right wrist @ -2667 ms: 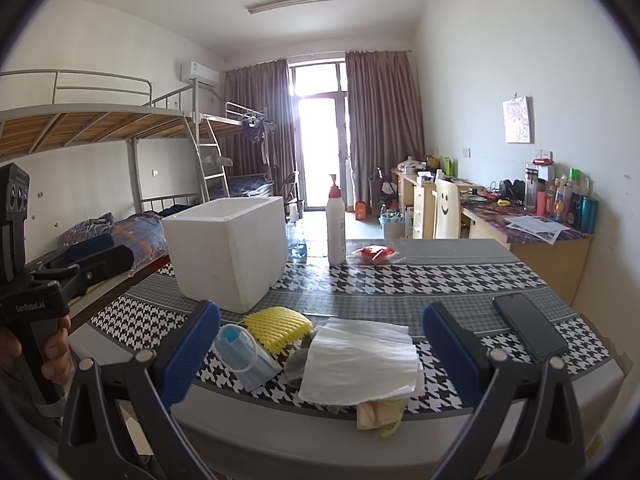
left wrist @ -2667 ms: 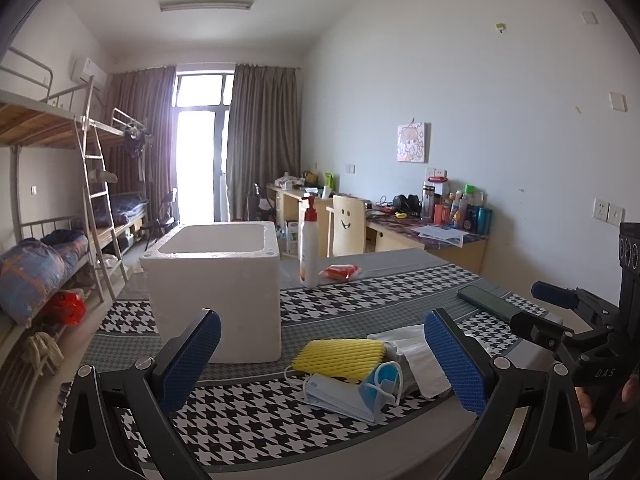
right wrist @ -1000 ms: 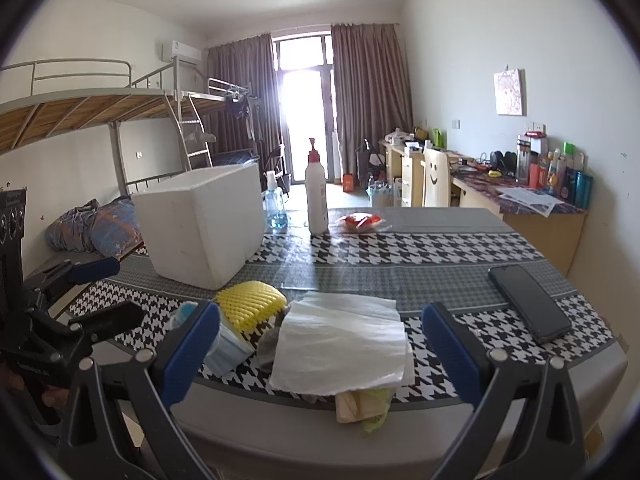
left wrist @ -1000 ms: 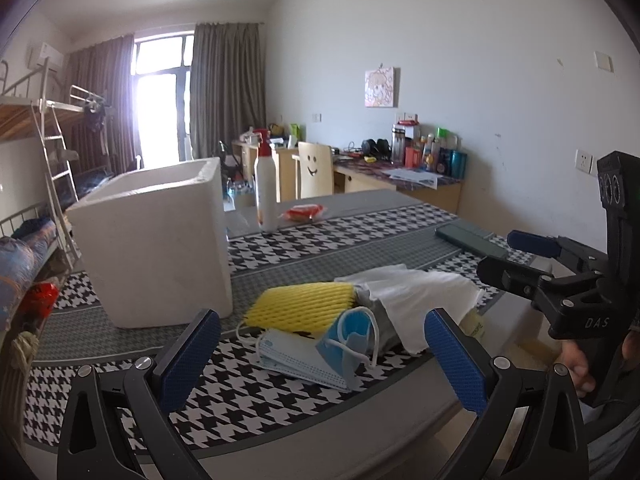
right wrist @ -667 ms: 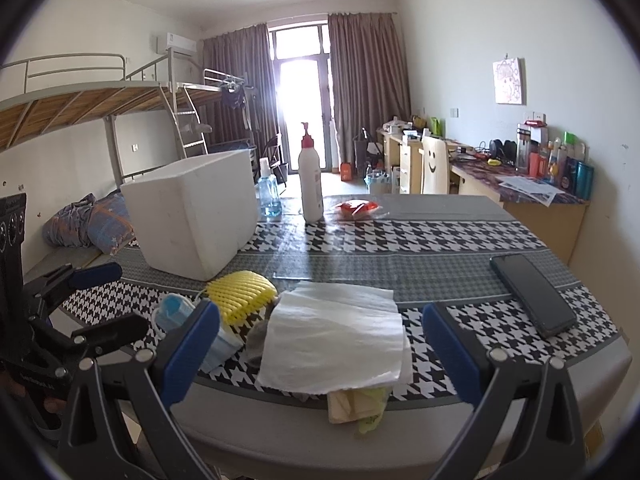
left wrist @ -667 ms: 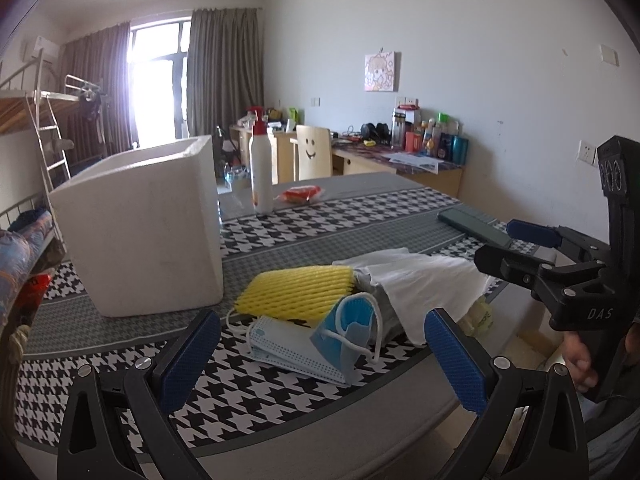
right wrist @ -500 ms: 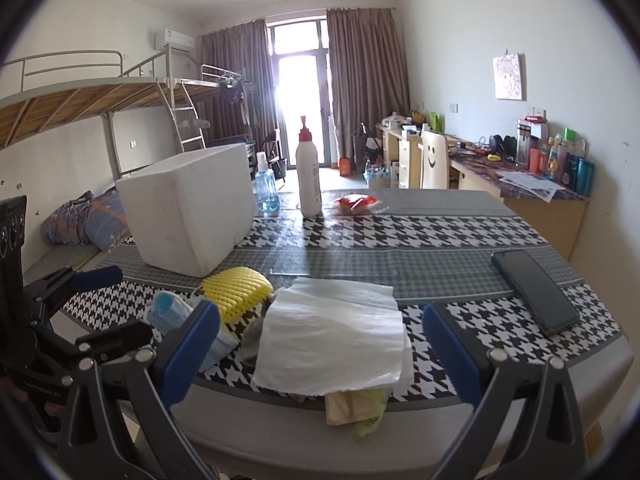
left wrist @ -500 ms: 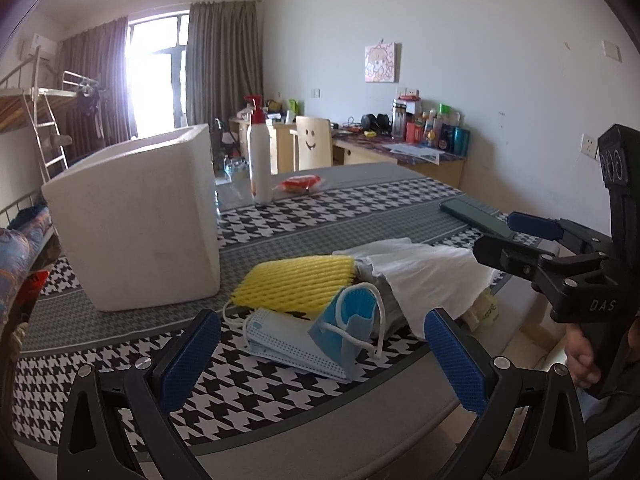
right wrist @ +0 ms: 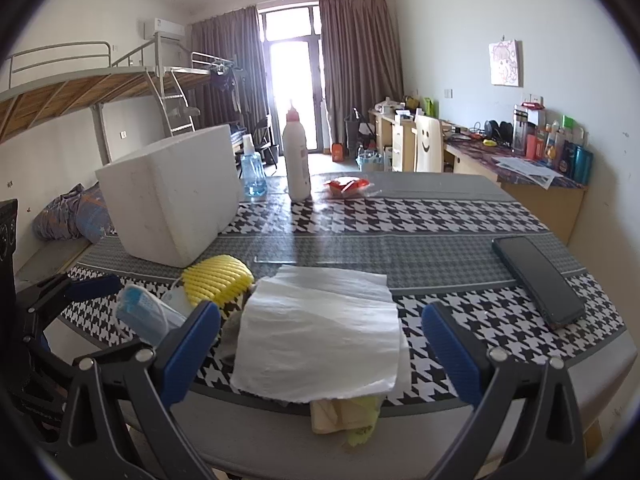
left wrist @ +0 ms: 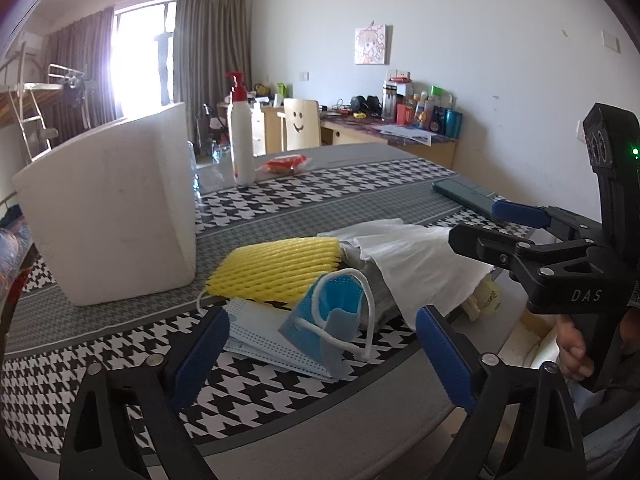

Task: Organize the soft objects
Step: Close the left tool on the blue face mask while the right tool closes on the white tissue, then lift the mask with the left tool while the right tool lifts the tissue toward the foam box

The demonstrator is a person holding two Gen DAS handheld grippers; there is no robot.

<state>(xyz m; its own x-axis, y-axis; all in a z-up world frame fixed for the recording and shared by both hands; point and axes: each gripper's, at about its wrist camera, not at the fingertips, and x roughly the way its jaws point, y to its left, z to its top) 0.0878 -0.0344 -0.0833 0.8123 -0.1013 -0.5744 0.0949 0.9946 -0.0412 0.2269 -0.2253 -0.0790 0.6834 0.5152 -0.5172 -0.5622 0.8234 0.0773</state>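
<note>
masks [left wrist: 316,320] on tabletop [left wrist: 100,344] edge beside yellow foam net [left wrist: 276,268] | our left gripper [left wrist: 320,356] closing, nothing between; right gripper [right wrist: 320,344] spread, empty | we judged masks light, floppy; pinch folded body, not loops

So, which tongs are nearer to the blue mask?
Left. The left tongs, closing with nothing between them, hover right before the mask; the right tongs face the white tissue beside it.

Dark phone [right wrist: 538,280] flat near the right edge of the houndstooth table cover [right wrist: 400,216]. White pump bottle [left wrist: 241,136] upright at the far side, a red packet [left wrist: 285,163] just beside it and a clear blue-tinted bottle [right wrist: 252,172] nearby. Bunk bed [right wrist: 80,88] along the left wall, cluttered desk [right wrist: 532,176] along the right.
</note>
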